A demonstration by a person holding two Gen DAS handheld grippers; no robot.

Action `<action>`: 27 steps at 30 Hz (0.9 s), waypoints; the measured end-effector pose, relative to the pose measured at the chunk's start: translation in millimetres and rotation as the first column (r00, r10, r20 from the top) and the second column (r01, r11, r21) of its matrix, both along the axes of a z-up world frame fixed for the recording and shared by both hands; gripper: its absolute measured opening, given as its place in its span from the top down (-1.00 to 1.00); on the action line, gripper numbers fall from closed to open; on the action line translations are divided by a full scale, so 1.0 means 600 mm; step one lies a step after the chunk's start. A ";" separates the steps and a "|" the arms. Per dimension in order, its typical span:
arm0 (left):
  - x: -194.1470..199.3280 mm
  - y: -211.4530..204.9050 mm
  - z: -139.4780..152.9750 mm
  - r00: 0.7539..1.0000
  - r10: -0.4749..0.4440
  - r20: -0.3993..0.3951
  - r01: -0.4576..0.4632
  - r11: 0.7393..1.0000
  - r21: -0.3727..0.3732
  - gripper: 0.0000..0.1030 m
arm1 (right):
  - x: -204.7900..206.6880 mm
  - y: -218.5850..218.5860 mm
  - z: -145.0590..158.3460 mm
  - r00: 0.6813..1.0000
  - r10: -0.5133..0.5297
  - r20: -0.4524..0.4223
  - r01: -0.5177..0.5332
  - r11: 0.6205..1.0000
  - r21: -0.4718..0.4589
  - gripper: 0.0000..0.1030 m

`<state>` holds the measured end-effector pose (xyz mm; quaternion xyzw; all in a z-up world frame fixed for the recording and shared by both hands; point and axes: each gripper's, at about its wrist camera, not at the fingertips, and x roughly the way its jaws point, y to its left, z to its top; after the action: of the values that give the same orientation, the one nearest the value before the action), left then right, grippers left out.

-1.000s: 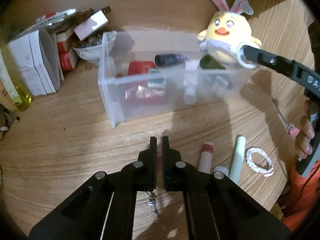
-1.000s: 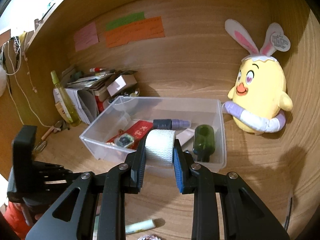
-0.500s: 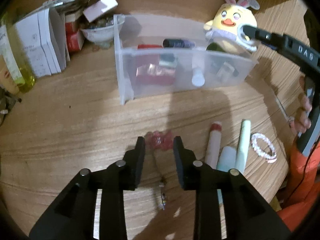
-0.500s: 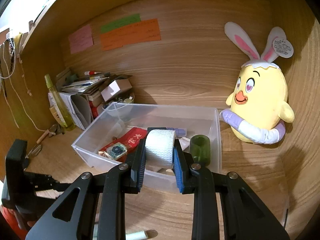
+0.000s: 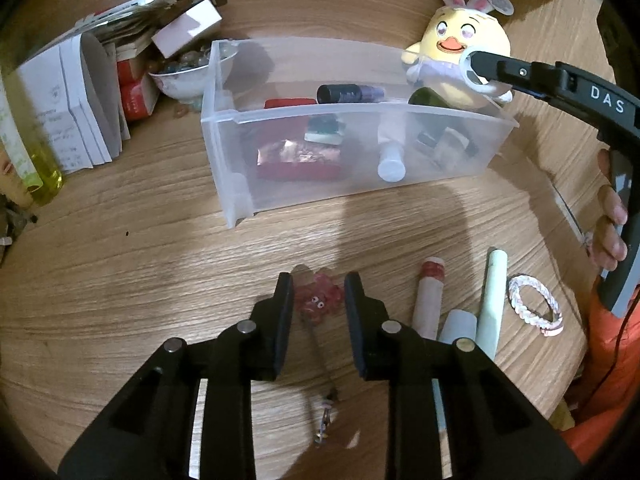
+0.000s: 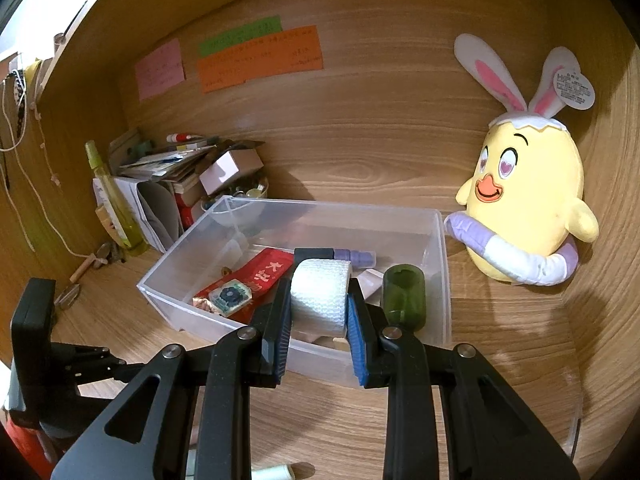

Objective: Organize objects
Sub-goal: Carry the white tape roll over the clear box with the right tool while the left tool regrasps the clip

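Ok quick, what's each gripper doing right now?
Left gripper: open, straddling the pink charm on the desk.
Right gripper: shut on the white roll, over the clear bin.

The left tongs (image 5: 316, 294) are matte black with silver round screws. The right tongs (image 6: 319, 305) carry blue ribbed pads (image 6: 353, 332) and white "DAS" lettering. The bare-skinned right hand (image 5: 610, 226) adjoins orange clothing (image 5: 600, 376).

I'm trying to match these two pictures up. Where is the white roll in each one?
Left wrist view: the white roll sits upper right, in front of the plush chick, clamped by the right hand-held gripper.
Right wrist view: centre, between the fingers, above the bin.
Shared landmark: the clear plastic bin.
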<state>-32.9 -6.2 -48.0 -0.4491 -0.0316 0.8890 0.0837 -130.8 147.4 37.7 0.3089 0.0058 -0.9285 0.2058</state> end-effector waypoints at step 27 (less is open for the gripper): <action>-0.013 0.019 0.002 0.999 -0.048 0.010 0.048 0.999 -0.020 0.55 | -0.069 -0.014 -0.025 0.998 -0.013 0.053 0.008 0.996 0.089 0.55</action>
<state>-40.5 5.4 -46.8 -0.4547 -0.0122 0.8849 0.1004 -172.4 138.8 22.5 0.3427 0.0397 -0.9198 0.1871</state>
